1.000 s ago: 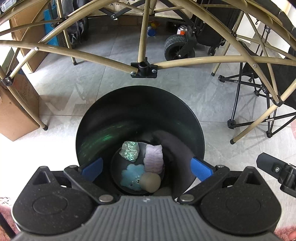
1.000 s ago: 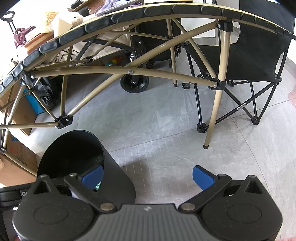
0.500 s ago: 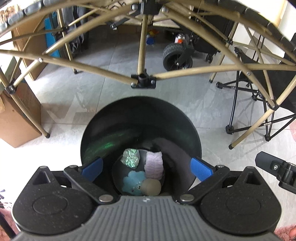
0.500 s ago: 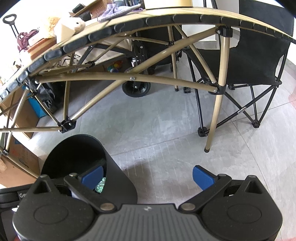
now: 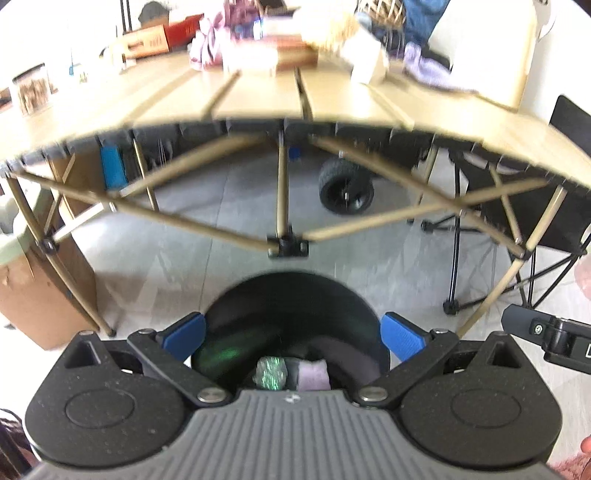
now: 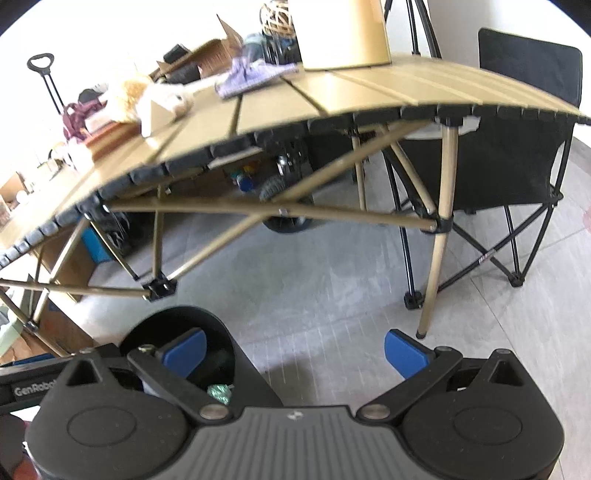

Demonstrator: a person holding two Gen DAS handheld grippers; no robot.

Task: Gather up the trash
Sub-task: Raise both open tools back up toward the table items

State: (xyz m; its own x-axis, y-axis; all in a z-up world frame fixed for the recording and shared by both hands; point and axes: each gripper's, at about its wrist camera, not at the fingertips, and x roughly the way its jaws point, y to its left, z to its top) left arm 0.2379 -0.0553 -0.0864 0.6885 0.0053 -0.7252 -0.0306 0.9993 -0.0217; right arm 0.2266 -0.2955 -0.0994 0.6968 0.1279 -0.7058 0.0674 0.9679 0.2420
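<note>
A black bin (image 5: 295,291) stands on the floor under my left gripper (image 5: 293,338), which is open and holds nothing. At the bin's bottom lie a shiny green wrapper (image 5: 271,373) and a lavender wad (image 5: 313,374); anything else in there is hidden by the gripper body. My right gripper (image 6: 295,349) is also open and empty, above the floor just right of the bin (image 6: 177,321). The green wrapper (image 6: 218,393) shows through the bin's mouth. On the tan folding table (image 6: 332,92) lie a cream crumpled wad (image 6: 147,98) and a lavender cloth (image 6: 255,75).
The table's tan legs and cross braces (image 5: 282,192) span the space behind the bin. A black folding chair (image 6: 517,147) stands at the right, a wheel (image 5: 345,192) under the table, a cardboard box (image 5: 33,291) at the left. A tan box (image 6: 345,33) sits on the table.
Both grippers have risen and tilted up, so the tabletop has come into view and the bin has dropped low in both views. Both stay open. The trash in the bin has not moved.
</note>
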